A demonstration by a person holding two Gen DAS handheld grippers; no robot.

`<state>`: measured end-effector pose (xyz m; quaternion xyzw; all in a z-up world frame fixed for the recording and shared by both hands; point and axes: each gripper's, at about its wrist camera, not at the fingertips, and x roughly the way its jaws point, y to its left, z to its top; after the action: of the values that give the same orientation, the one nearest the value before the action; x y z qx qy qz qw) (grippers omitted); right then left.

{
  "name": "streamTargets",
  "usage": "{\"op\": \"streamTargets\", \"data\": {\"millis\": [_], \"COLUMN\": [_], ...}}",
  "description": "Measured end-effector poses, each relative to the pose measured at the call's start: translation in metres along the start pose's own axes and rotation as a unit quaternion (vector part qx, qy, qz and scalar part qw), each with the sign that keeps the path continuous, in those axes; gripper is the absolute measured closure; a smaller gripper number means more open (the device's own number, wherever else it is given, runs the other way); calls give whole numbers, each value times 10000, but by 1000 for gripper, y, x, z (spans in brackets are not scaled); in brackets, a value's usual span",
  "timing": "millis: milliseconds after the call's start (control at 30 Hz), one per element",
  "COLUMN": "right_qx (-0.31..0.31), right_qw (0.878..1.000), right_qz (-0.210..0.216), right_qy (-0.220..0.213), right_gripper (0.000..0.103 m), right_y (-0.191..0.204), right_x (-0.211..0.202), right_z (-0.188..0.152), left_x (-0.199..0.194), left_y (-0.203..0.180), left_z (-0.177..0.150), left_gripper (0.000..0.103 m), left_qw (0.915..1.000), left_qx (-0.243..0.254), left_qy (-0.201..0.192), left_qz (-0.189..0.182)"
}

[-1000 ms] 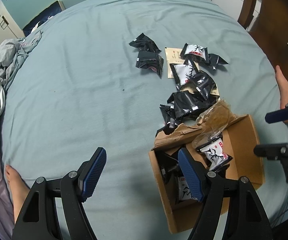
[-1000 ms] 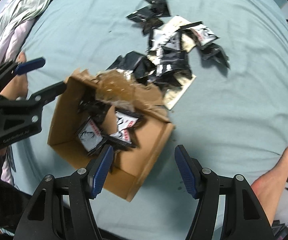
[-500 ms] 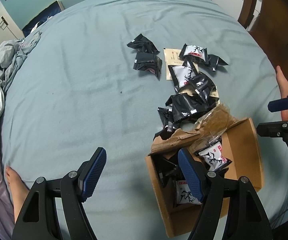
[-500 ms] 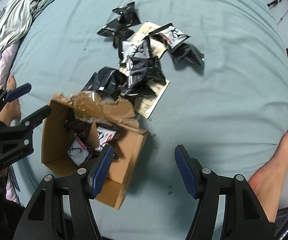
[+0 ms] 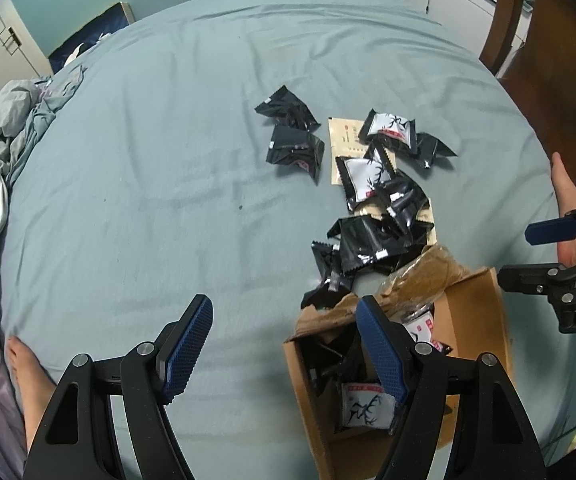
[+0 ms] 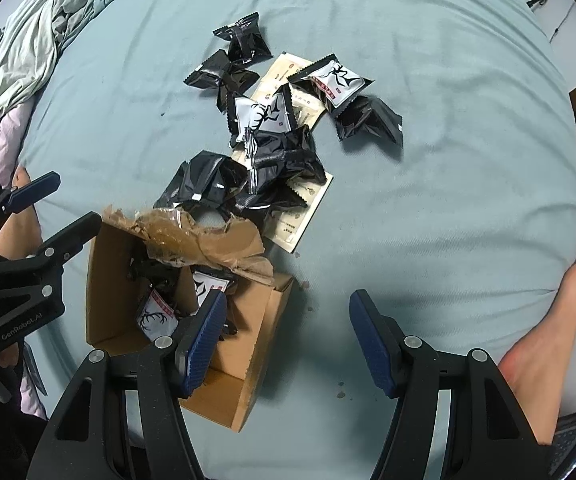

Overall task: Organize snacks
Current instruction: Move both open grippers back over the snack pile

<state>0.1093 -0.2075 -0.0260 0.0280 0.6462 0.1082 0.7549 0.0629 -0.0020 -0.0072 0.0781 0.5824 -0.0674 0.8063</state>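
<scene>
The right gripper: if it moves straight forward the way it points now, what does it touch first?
Probably bare bedsheet. The open right gripper aims between the cardboard box and the person's foot; the snack packets lie further ahead. Depth is unclear.

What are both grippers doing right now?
Left gripper: open, holding nothing, above the cardboard box.
Right gripper: open, holding nothing.

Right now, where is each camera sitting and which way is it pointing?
Left wrist: rides the left gripper, looking down across the bed at the snack packets; its open fingers and a bare foot show.
Right wrist: rides the right gripper, above the cardboard box, facing the same packets; open fingers show.
Shared: box, packets, and each other's gripper.
</scene>
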Motion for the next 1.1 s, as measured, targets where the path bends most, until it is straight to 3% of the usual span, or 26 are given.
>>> {"op": "streamTargets", "data": {"millis": [433, 1100], "right_qx": [99, 913], "right_qw": [9998, 9957], "right_qz": [-183, 63], "right_qy": [-26, -168], "right_gripper": [40, 40], "right_y": [-3, -50], "right_x": [4, 22], "right_z": [9, 43], "left_x": [4, 26], "left_y": [2, 7], "left_z": [14, 40], "left_gripper": [28, 28], "left_qw": [9999, 9991], "left_qx": [-146, -423], "left_qy": [-39, -28], "left_qz": [68, -32]}}
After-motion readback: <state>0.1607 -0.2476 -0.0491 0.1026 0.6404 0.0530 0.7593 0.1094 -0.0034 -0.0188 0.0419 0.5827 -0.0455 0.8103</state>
